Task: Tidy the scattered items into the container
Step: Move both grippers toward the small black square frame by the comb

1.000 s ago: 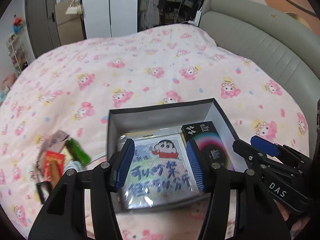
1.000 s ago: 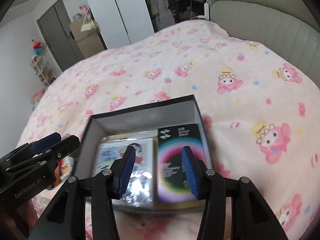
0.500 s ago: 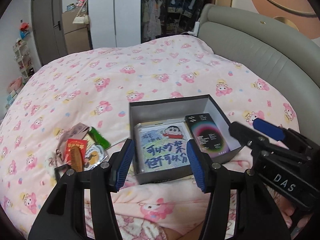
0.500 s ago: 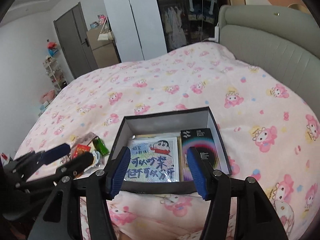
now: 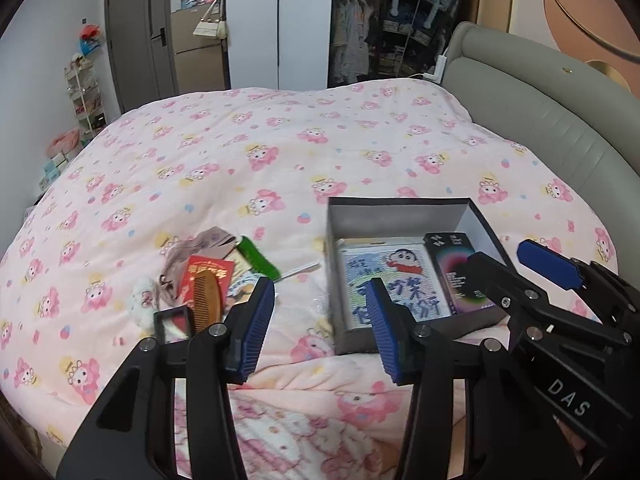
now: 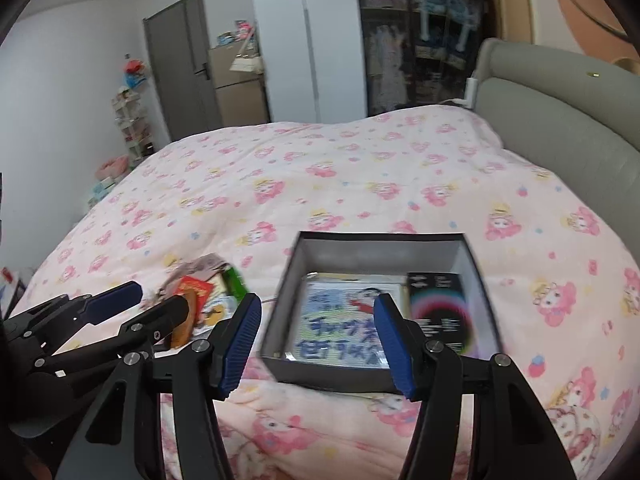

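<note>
Underneath everything: a wide bed (image 5: 280,168) under a pink quilt printed with cartoon characters, with a grey padded headboard (image 5: 560,120) along the right edge. Behind it, a grey door (image 6: 180,60), white wardrobe panels (image 5: 276,20) and an open closet with hanging clothes.

On the quilt toward the near right: a dark box (image 5: 400,210) with pale inner walls, lid off, sitting flat. Inside, side by side on the bottom: a flat pack with a cartoon boy and blue handwriting (image 5: 390,280) on the left, and a black carton with a rainbow ring (image 5: 456,268) on the right, touching it.

Left of the box, well outside it: a loose heap of scattered items (image 5: 208,276) lying on the quilt. Among them: crumpled grey-beige cloth, a red packet (image 5: 204,272), an orange-brown comb (image 5: 206,300) lying across the packet, a green stick-shaped wrapper (image 5: 258,258), a small white fluffy thing (image 5: 140,296) and a small black-framed square (image 5: 174,322) nearest the camera. Some pieces too overlapped to tell apart.

Above the near edge of the quilt: the left gripper (image 5: 320,320), jaws closing with nothing between them, blue pads well apart, hanging between heap and box. Beside it: the right gripper (image 6: 318,340), jaws spread wide and empty, in front of the box's near wall, touching nothing.
</note>
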Motion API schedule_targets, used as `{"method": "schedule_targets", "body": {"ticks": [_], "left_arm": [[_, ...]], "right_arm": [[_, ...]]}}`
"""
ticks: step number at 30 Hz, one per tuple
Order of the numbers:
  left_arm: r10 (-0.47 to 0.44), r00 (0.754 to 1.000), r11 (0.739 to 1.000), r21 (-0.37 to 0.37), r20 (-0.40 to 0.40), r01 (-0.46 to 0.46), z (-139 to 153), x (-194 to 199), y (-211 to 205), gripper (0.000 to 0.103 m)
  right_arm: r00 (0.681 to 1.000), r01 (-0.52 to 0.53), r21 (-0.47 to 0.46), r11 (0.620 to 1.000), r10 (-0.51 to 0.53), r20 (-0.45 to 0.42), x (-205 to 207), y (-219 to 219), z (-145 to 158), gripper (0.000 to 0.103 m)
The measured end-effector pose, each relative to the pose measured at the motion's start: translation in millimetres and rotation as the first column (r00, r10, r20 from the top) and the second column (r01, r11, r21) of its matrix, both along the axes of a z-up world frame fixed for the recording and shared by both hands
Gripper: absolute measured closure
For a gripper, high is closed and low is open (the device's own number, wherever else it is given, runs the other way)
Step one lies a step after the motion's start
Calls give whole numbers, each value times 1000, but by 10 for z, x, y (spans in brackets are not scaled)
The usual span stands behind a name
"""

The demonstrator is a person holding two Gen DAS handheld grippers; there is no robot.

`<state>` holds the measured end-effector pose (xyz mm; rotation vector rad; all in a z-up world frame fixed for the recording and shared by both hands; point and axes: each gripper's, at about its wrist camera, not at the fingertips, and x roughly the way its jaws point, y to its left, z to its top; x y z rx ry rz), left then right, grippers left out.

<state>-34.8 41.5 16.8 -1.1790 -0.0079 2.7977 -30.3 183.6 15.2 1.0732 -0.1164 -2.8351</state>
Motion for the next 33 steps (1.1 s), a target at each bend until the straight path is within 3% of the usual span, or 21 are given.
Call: {"method": "schedule_targets", "body": {"ticks": [6,10,13,22,26,29,33], "left_arm": [[54,998,999,-7,42,-54,-145,64,-492,55],[25,996,998,56,86,-30,-321,87,-735,52],[55,993,998,32,105,-58,-438,37,-861,52],[170,976,983,54,133,-178,-679,-124,-1508,51],[198,972,980,-28,128,-196,-815,-207,-1640,51],[195,965,979,29,177,-203,-965,-291,-1821,51],[233,942,964,71,242,-257,-1214,-440,-2094,51]], "right_arm": [[993,-108,-45,993,110,43,-146,-462,-134,48],[971,-203,-112,973,215,106,-293,-936,-285,48],[951,-276,-119,954,289,109,-312,-1310,-371,49],[956,-242,-58,969,248,155,-666,-1564,-544,49],[948,-215,-89,973,230,220,-867,-1577,-752,49],[933,-180,-143,973,215,289,-1015,-1546,-976,49],[910,-185,-108,977,211,357,-1138,-1638,-1266,49]]}}
